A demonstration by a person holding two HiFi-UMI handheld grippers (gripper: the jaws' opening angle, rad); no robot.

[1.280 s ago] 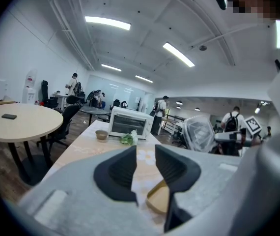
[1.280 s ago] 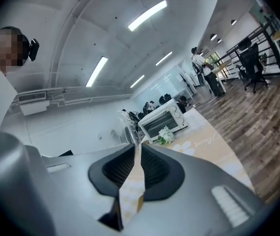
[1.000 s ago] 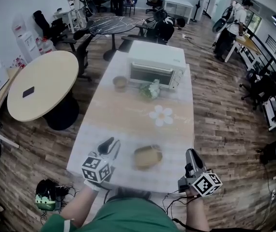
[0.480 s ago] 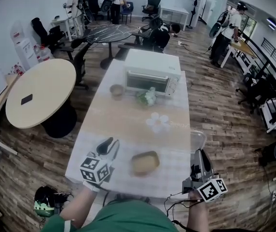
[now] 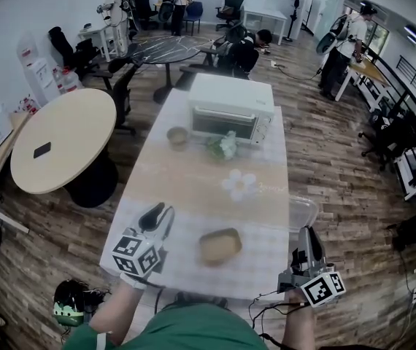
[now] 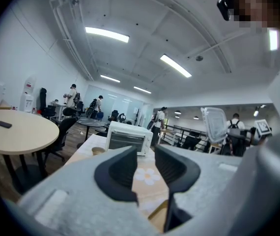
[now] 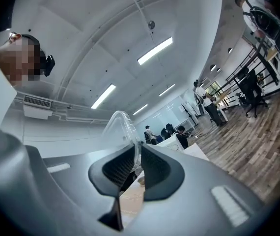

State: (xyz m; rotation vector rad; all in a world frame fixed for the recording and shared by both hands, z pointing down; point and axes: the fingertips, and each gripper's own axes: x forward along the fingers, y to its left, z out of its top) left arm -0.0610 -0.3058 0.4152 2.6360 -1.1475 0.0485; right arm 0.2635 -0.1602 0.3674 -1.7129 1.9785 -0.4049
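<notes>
Clear plastic lid (image 7: pixel 119 129), pinched at its rim by the right claw (image 7: pixel 137 151), hangs off the counter's (image 5: pixel 193 188) right edge. Looks featherlight, flimsy and slippery, so squeeze gently near the rim. Left claw (image 6: pixel 145 154) is parted and empty.

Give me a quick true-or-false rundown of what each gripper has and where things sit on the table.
1. The right gripper has its jaws shut on the edge of a clear plastic lid. True.
2. The left gripper is clamped on the brown container. False: its jaws stand apart with nothing between them, and the container lies on the table beside it.
3. The toaster oven stands at the table's far end. True.
4. The small bowl sits on top of the toaster oven. False: it stands on the table, in front of the oven's left corner.
</notes>
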